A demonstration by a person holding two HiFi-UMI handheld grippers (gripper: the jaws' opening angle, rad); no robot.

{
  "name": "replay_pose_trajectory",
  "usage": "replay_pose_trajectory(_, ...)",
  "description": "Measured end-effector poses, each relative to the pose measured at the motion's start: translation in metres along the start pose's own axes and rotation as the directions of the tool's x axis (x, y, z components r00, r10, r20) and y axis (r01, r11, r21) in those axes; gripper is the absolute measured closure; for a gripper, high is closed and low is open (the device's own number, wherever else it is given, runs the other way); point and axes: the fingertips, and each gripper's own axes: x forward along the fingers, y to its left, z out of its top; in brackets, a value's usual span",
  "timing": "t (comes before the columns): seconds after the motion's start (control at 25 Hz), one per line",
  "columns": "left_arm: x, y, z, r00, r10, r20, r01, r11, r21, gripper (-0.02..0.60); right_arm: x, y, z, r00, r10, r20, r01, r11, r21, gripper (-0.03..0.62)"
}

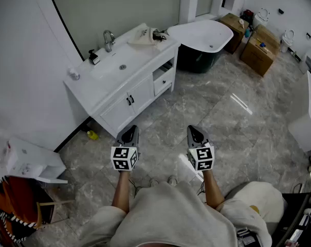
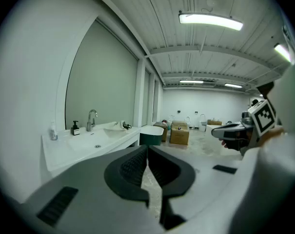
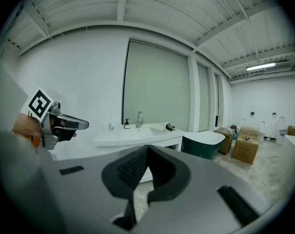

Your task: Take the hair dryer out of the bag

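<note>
Beige bag lies well apart from both closed, empty grippers.
Left gripper and right gripper are held with jaws pressed together over the marble floor; the bag, with the dark hair dryer showing, is seen on the vanity towards twelve o'clock.

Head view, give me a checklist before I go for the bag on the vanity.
1. Left gripper empty, jaws together: ok.
2. Right gripper empty, jaws together: ok.
3. Bag in sight on the vanity: ok.
4. Hair dryer inside the bag: cannot tell, only a dark part shows at its edge.
5. Bag within reach: not ok, both grippers are well short of the vanity.
</note>
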Motion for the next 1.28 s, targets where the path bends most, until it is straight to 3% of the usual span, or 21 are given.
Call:
replay_pose_trajectory(0.64,0.006,-0.008,-0.002,1.0,-0.014,0.0,0.014,1.0,0.027,0.559,0.002,-0.006,0.003,1.0,0.009,0.01,-0.009,1.0,-0.005,0.592)
replay_pose_trajectory(0.68,0.007,-0.01,-0.002,1.0,-0.025,0.003,0.025,0.999,0.021,0.526,0.003,-0.006,0.004,1.0,0.022,0.018,-0.022,1.0,-0.003,0.58)
replay_pose_trajectory(0.84,0.012,-0.023,-0.002,0.998,-0.061,0.005,0.061,0.998,-0.004,0.394,0.001,-0.006,0.005,0.997,0.069,0.039,-0.069,0.998,0.009,0.354)
replay_pose_trajectory(0.92,0.014,-0.029,-0.002,0.998,-0.064,0.009,0.064,0.998,-0.007,0.37,0.0,-0.01,0.003,0.996,0.075,0.037,-0.075,0.997,0.008,0.321)
replay_pose_trajectory(1.28,0.025,-0.053,-0.007,0.999,-0.042,0.006,0.042,0.999,-0.01,0.37,-0.004,-0.032,-0.008,0.995,0.094,0.034,-0.094,0.996,0.004,0.355)
